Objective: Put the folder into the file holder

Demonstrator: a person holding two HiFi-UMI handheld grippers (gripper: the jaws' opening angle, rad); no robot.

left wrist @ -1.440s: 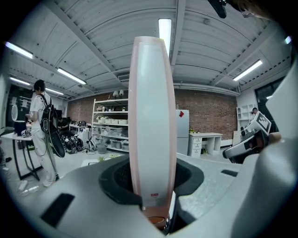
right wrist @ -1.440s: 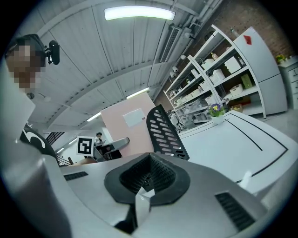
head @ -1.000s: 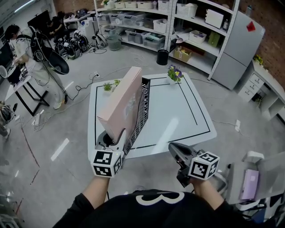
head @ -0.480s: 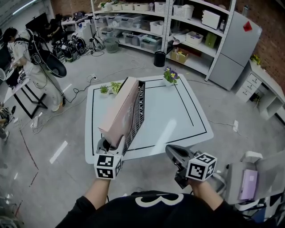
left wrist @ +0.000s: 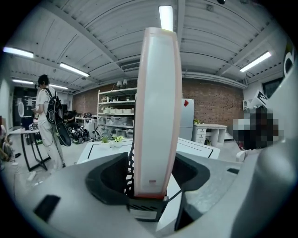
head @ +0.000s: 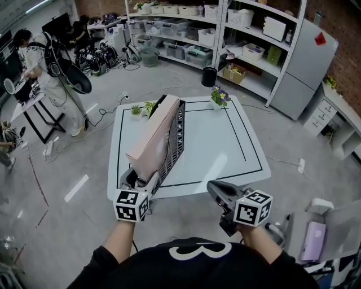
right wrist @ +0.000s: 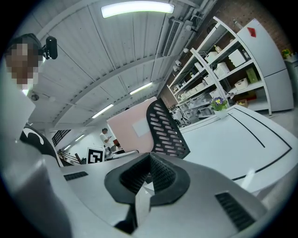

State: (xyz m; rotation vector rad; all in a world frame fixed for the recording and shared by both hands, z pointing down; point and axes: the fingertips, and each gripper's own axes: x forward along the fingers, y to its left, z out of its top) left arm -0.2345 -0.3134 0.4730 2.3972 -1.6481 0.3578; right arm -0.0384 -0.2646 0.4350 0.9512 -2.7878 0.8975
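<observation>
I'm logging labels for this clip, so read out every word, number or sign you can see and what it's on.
No text reads clearly in any view.
Pale label on the pink folder: too blurred to read.
Red diamond sticker on the grey fridge: no print legible.
White mark on the person's black shirt: partly cut off, unreadable.

Head view looks steeply down; all views share the table (head: 225,141)

Bright, even indoor light from long white ceiling strip lamps (right wrist: 137,8). Soft glare streak on glossy white tabletop (head: 214,165). Fisheye bending and black corners in both gripper views.
</observation>
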